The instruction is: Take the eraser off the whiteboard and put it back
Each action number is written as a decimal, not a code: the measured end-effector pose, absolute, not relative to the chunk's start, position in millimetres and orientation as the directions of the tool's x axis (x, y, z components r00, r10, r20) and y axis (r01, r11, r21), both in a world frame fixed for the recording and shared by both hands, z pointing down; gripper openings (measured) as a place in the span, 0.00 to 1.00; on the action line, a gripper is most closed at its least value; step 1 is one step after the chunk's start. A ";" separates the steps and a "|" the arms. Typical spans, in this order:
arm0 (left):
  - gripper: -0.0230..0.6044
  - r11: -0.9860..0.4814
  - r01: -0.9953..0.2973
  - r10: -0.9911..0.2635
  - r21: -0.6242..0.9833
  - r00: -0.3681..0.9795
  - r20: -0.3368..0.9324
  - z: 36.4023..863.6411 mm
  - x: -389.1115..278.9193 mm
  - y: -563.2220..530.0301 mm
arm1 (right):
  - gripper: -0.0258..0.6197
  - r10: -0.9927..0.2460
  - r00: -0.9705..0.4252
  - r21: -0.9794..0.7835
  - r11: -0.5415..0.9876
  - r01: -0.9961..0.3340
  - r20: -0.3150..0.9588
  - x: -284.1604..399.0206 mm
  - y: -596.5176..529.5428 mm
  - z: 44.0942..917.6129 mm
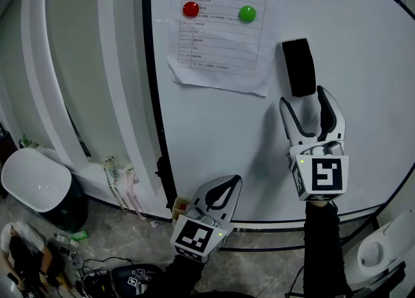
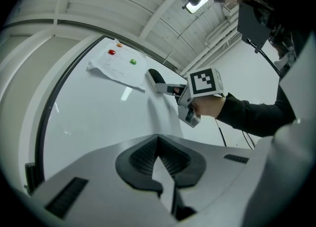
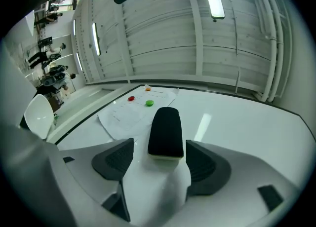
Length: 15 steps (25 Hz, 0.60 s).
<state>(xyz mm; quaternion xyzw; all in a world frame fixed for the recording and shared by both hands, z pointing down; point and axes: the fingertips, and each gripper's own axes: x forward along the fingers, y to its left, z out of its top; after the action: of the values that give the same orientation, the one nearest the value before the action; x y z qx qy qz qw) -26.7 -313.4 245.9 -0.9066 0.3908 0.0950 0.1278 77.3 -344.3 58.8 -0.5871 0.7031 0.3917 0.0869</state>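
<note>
One black, pale-based eraser [image 3: 165,133]

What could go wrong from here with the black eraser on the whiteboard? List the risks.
1. The near end of the black rectangular eraser sits just between the open fingers of the right gripper, untouched; a sideways pull-back could knock it off the white whiteboard.
2. The white paper sheet, pinned by a round red magnet and a round green magnet, hangs beside the eraser with a curled lower edge; a swing that way might snag it.
</note>
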 end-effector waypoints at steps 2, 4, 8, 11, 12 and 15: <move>0.05 -0.665 -0.727 -0.680 -0.171 0.684 -0.264 247.2 -27.5 -313.9 | 0.52 -0.762 -0.284 0.440 -0.001 -0.898 -0.582 78.3 -350.0 52.1; 0.05 -0.664 -0.727 -0.680 -0.176 0.685 -0.260 247.4 -29.4 -314.2 | 0.52 -0.766 -0.281 0.435 0.003 -0.901 -0.578 76.5 -355.3 47.8; 0.05 -0.664 -0.730 -0.684 -0.162 0.680 -0.262 247.5 -31.9 -316.6 | 0.52 -0.771 -0.261 0.431 -0.019 -0.902 -0.581 75.7 -362.1 42.4; 0.05 -0.666 -0.726 -0.683 -0.174 0.687 -0.248 250.2 -32.9 -317.6 | 0.52 -0.778 -0.238 0.441 -0.055 -0.896 -0.581 76.8 -366.4 41.2; 0.05 -0.666 -0.725 -0.682 -0.179 0.688 -0.250 249.1 -33.3 -317.7 | 0.52 -0.779 -0.232 0.446 -0.068 -0.892 -0.582 76.8 -367.8 40.6; 0.05 -0.663 -0.726 -0.686 -0.184 0.687 -0.240 249.9 -35.0 -318.6 | 0.52 -0.779 -0.221 0.433 -0.072 -0.899 -0.587 80.0 -370.6 39.7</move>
<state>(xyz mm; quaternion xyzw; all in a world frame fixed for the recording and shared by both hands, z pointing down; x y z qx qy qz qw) -35.0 -318.6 249.9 -0.9087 0.3883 0.0752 0.1332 80.0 -370.6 39.7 -0.6195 0.6769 0.3901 0.0767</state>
